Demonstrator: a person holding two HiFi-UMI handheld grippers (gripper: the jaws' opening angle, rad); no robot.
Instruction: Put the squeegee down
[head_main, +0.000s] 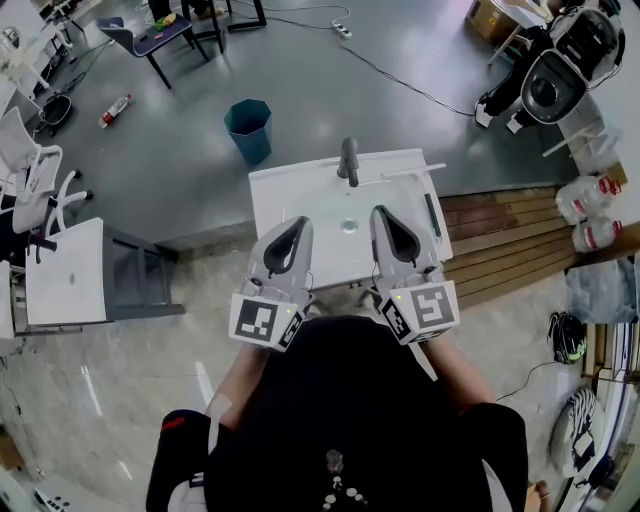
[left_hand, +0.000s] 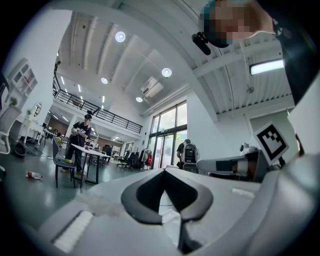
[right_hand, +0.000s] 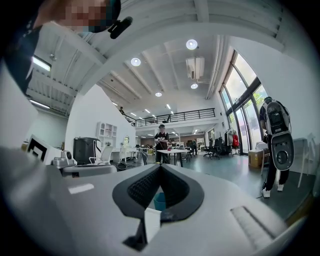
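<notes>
The squeegee (head_main: 432, 215) is being supported flat by the white sink top (head_main: 290, 190), along its right side and right of the faucet (head_main: 348, 160), while the left gripper (head_main: 300, 224) and right gripper (head_main: 383, 213) are being held side by side over its near part, both with jaws pressed together on nothing.

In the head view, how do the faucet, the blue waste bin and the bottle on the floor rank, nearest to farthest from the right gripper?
1. Faucet, just beyond the right gripper, on the sink.
2. Blue waste bin, past the sink, to the left.
3. Bottle, far left.
</notes>
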